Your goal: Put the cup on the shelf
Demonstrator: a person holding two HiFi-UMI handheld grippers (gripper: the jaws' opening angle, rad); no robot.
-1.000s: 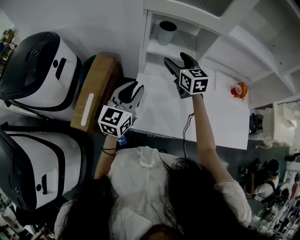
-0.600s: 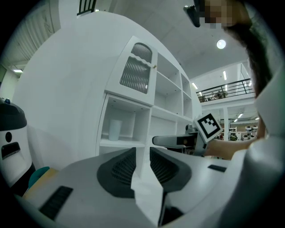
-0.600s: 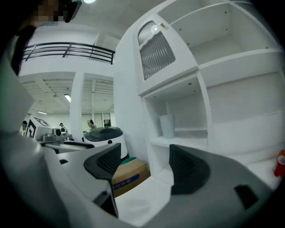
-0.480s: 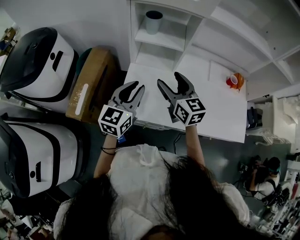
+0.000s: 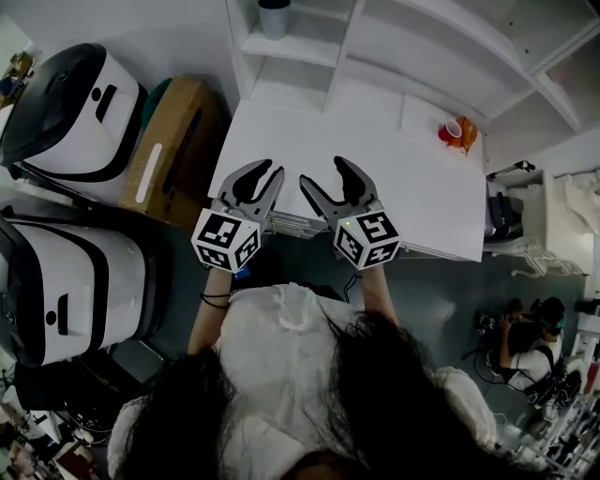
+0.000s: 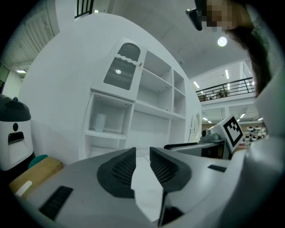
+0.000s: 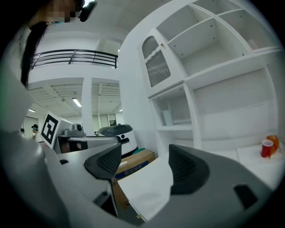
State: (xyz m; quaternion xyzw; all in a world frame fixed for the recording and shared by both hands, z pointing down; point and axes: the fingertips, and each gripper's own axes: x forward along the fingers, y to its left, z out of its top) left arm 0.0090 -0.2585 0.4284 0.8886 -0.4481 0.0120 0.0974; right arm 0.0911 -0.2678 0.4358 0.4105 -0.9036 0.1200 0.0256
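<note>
Two hand-held grippers hang empty over the near edge of the white table [image 5: 394, 178].
The left gripper [image 5: 263, 176] has its jaws narrowly apart, the right gripper [image 5: 322, 174] widely. The pale grey-blue round cup [image 5: 274, 17] stands in the left compartment of the white shelf unit [image 5: 292, 47]. The head view cuts its rim off; both gripper views show it whole but small.

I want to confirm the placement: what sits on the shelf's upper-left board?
One pale cup stands upright on that shelf board, with nothing beside it. Its dark inside shows no contents clearly, and the spot right behind it is covered.
</note>
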